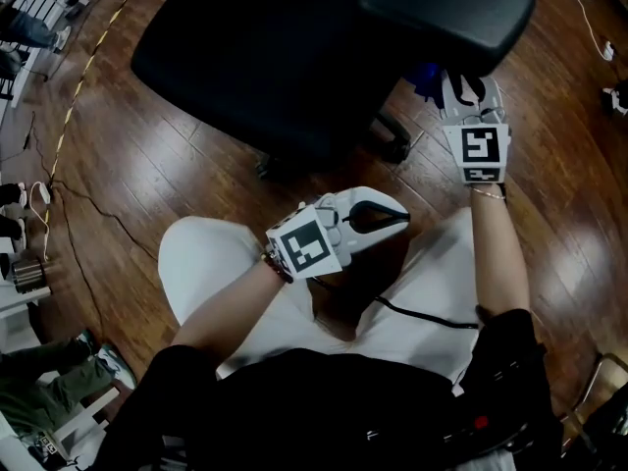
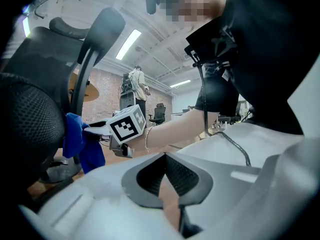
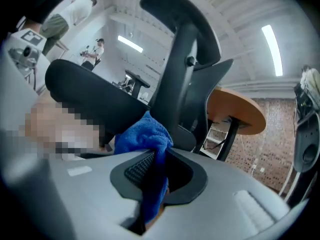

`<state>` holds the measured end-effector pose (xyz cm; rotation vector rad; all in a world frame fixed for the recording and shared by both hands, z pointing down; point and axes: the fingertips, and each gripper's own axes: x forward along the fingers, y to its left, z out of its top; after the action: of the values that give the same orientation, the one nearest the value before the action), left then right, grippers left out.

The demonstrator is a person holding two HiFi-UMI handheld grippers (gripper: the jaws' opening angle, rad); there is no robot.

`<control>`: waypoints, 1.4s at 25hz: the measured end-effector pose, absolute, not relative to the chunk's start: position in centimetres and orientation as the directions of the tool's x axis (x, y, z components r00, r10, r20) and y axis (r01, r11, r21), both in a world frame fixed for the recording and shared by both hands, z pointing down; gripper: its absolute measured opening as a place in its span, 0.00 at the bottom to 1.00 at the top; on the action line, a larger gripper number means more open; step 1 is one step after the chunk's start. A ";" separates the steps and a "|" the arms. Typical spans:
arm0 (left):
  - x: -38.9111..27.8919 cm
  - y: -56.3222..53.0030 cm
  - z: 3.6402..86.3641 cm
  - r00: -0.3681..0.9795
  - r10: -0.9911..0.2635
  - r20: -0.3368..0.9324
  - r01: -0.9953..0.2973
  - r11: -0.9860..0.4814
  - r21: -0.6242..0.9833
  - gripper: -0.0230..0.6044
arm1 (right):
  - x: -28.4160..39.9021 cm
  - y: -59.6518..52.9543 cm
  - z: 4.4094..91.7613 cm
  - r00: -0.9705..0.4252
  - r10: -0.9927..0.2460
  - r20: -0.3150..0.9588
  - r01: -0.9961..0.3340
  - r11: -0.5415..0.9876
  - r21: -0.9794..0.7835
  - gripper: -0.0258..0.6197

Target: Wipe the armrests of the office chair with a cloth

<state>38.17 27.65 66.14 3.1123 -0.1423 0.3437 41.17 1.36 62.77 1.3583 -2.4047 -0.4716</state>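
The black office chair (image 1: pixel 265 57) stands in front of me, with its armrest pad (image 1: pixel 451 8) at the top right of the head view. My right gripper (image 1: pixel 461 91) sits just below that pad, shut on a blue cloth (image 1: pixel 427 77). In the right gripper view the cloth (image 3: pixel 142 136) is bunched between the jaws of the right gripper (image 3: pixel 155 159), touching the chair's black frame (image 3: pixel 180 74). My left gripper (image 1: pixel 378 214) rests over my lap, shut and holding nothing. The left gripper view shows the left gripper (image 2: pixel 165 156) pointing at the cloth (image 2: pixel 80 144) and the chair back (image 2: pixel 25 114).
The floor is dark wood, with a yellow cable (image 1: pixel 78 86) and other cords at the left. The chair's base and a caster (image 1: pixel 392 145) lie between my knees and the seat. A round wooden table (image 3: pixel 235 109) stands behind the chair. Other people stand far off.
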 end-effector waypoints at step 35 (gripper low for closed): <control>38.2 28.4 64.0 0.984 -0.079 0.160 -0.071 -0.996 -0.058 0.05 | 42.2 1.7 54.1 -0.649 -0.761 0.011 -0.505 0.441 0.742 0.10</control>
<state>38.21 28.41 63.95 3.1808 -0.1206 0.2600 42.16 1.74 54.12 1.0795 -2.3551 -1.0384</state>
